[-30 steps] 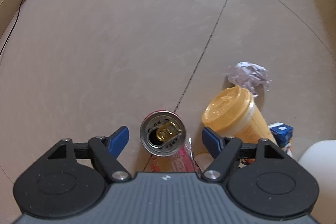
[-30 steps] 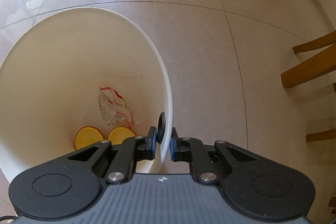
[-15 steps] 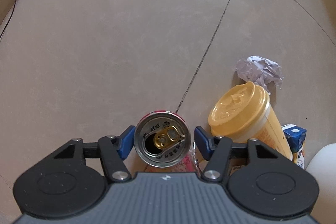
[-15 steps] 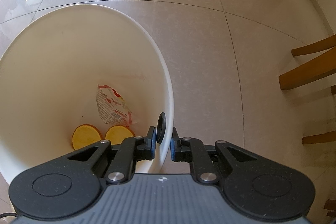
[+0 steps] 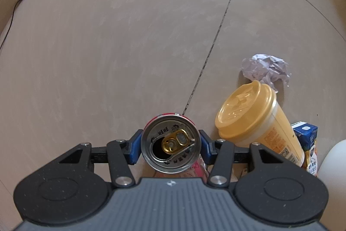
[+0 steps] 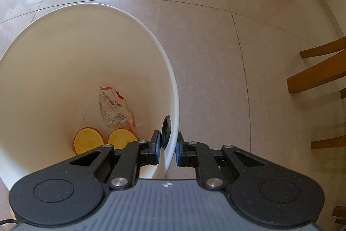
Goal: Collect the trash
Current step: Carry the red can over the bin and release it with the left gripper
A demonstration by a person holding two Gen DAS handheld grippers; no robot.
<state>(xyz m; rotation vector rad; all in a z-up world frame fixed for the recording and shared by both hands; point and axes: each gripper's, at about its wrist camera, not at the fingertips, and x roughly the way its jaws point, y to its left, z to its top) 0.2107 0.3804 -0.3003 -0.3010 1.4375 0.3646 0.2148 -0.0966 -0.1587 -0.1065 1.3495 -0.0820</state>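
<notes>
In the left wrist view an opened red drink can (image 5: 170, 145) stands upright between the blue pads, with my left gripper (image 5: 169, 147) shut on it. To its right stand a yellow lidded cup (image 5: 255, 122), a blue carton (image 5: 307, 140) and a ball of crumpled paper (image 5: 266, 68). A red wrapper (image 5: 199, 168) lies under the can. In the right wrist view my right gripper (image 6: 168, 152) is shut on the rim of a white bucket (image 6: 175, 105). Inside the bucket lie a wrapper (image 6: 114, 107) and two orange discs (image 6: 88, 140).
Glossy beige floor tiles spread ahead in both views. Wooden chair legs (image 6: 317, 77) stand at the right of the right wrist view. A black cable (image 5: 8, 25) runs along the wall at far left. The white bucket's side (image 5: 333, 161) shows at the lower right of the left wrist view.
My left gripper's fingers have closed from wide open onto the can. My right gripper stays clamped on the bucket rim, with the view barely shifted.
</notes>
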